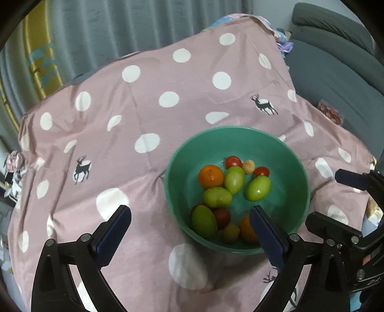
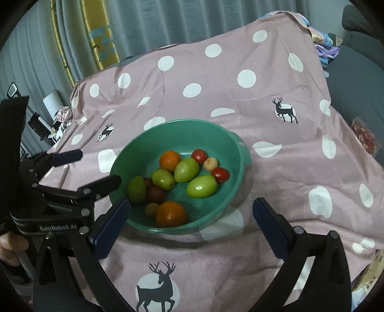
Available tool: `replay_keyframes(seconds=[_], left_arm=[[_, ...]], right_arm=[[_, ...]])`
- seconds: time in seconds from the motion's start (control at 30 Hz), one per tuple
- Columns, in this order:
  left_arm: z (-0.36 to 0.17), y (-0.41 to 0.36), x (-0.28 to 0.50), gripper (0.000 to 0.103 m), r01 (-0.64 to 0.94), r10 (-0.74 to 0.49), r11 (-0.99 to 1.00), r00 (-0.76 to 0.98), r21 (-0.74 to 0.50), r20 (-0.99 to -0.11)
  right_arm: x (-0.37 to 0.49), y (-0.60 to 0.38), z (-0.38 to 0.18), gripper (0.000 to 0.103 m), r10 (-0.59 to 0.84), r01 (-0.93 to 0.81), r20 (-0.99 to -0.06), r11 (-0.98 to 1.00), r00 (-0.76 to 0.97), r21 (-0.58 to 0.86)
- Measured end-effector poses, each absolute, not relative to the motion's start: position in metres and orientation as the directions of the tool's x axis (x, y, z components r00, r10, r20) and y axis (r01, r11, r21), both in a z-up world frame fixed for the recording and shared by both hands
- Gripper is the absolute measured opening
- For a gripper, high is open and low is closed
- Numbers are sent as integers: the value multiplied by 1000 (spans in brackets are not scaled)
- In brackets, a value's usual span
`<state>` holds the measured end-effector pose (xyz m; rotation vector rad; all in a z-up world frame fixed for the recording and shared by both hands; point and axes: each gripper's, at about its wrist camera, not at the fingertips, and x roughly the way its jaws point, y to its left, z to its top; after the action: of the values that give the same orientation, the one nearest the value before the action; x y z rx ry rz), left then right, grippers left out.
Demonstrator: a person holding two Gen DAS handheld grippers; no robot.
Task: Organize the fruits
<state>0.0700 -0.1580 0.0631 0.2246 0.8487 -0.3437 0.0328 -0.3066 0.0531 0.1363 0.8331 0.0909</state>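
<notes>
Both pairs of jaws stand wide apart with nothing between them: the left gripper (image 1: 189, 223) hangs above the near rim of the green bowl (image 1: 301, 168), its right finger over the bowl's near edge and its left finger over the cloth beside it, while the right gripper (image 2: 190, 217) hovers just in front of the same bowl (image 2: 134, 153), its fingers spread to either side of the near rim. All the fruit lies inside the bowl, which sits on a pink tablecloth (image 2: 240, 259) printed with white dots and dark deer. In the right wrist view, two oranges show, one (image 2: 170, 160) toward the far left of the pile and one (image 2: 171, 214) at the near rim. Four green fruits lie between them, the largest (image 2: 202, 186) to the right and another (image 2: 186, 169) touching the far orange. Two red tomatoes (image 2: 199, 155) (image 2: 220, 174) sit at the far right with a small pale fruit (image 2: 211, 164) between them. A dark red fruit (image 2: 155, 194) rests beside the leftmost green one (image 2: 136, 189). Grey curtains (image 2: 148, 21) hang behind the table, and a grey sofa (image 1: 336, 72) stands to the right.
</notes>
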Motion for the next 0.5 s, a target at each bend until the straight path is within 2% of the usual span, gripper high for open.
replay_keyframes(seconds=[0.17,0.3,0.5], left_arm=[[70,-152,66,101,364,-202,931,604,41,-771],[72,-155,61,101,316,-102,939,630,134,-770],[74,-153,56,101,318,-109,940,622,124,-775]], right_arm=[[28,-304,60,103,116,-35,-735,992,668,125],[23,-301,64,103,110,-41,-733,993,671,111],[18,-296,68,103,110,-55,-731,994,674,99]])
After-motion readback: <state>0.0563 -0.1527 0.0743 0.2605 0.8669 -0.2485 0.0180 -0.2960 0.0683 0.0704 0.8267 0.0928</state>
